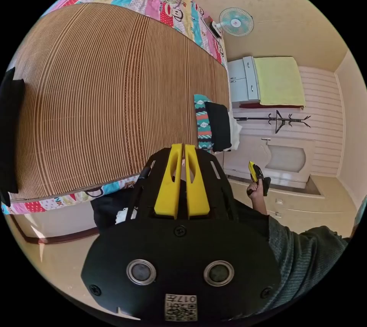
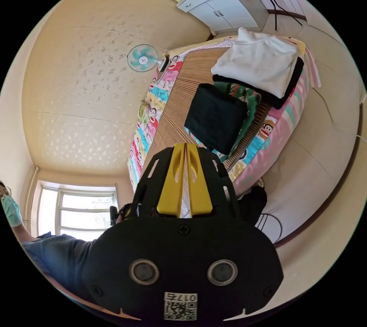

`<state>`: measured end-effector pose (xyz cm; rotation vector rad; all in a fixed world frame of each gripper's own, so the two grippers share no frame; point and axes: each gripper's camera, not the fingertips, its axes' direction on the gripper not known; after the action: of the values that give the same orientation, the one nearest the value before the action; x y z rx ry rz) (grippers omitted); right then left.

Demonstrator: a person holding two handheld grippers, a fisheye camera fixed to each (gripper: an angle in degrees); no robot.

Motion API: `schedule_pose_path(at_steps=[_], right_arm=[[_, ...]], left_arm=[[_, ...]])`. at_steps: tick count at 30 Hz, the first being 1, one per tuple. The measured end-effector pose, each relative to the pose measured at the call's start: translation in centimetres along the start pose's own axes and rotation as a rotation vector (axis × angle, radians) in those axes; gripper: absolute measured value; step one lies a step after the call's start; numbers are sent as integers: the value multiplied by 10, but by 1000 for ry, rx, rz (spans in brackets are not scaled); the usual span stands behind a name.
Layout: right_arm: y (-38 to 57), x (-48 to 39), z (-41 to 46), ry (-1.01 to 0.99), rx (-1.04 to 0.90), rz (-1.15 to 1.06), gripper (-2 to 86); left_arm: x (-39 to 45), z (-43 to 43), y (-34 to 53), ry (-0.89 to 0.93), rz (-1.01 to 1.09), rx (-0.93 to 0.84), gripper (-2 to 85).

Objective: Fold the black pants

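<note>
Bamboo mat point(image 1: 107, 97) spreads ahead of left gripper point(image 1: 182, 151). Black pants point(image 2: 215, 117), folded, ahead of right gripper point(image 2: 185, 150), atop patterned garment point(image 2: 250, 103). Both grippers' jaws pressed together, empty. Risk: regrabbing could undo fold, topple pile.

Folded pants point(image 2: 215, 117) on mat point(image 2: 179, 101); mat on bed point(image 2: 267, 132)

one fan point(image 2: 142, 58), one bed mat point(image 1: 107, 93), two tools point(image 1: 182, 151) point(image 2: 186, 150), one folded black pants point(image 2: 215, 117).
</note>
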<state>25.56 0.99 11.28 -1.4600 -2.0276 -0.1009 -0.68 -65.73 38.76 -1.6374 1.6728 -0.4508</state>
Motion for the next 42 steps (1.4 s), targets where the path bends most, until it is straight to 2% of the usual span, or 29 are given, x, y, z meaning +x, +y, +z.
schedule_pose_path(at_steps=[6,13,16,18,24,27,28,29,30,33,35,37,42], right_arm=[[-83,37,2,63,-63,-4,45],[-178,84,62,184,-199,29,101],[-203,92,97,172,-294,74,68],[-213,75,102,97,-278,66,48],[-234,-33,138,-325,-374,-264,35],[-231,-77,186,-452,-547,-409,39],[-229,-85,209,-452,-683,-432,43],[-229,-88,222,-422,-754,-423,47],[-230,-89,221,-418,-746,-423,48],[-238,-73,189,-364,-573,-399,52],[-239,-33,155,-113,-416,-263,69],[-235,5,130,44,-340,-106,80],[-203,90,97,110,-362,163,100]], left_arm=[[51,62,-25,73,-10,70,-10],[88,99,-19,39,-3,126,-10],[84,104,-10,-11,-58,168,-10],[77,104,-2,-21,-119,225,-9],[85,128,6,-28,-160,321,-9],[92,159,-2,-22,-156,292,-9],[93,167,-4,-22,-156,282,-9],[97,181,-9,-20,-156,263,-9],[102,193,-13,-13,-149,251,-9],[118,215,-20,-3,-108,247,-9],[125,225,-19,-25,-87,246,-9],[129,236,-16,-48,-81,242,-9],[123,268,0,-32,-115,250,-8]])
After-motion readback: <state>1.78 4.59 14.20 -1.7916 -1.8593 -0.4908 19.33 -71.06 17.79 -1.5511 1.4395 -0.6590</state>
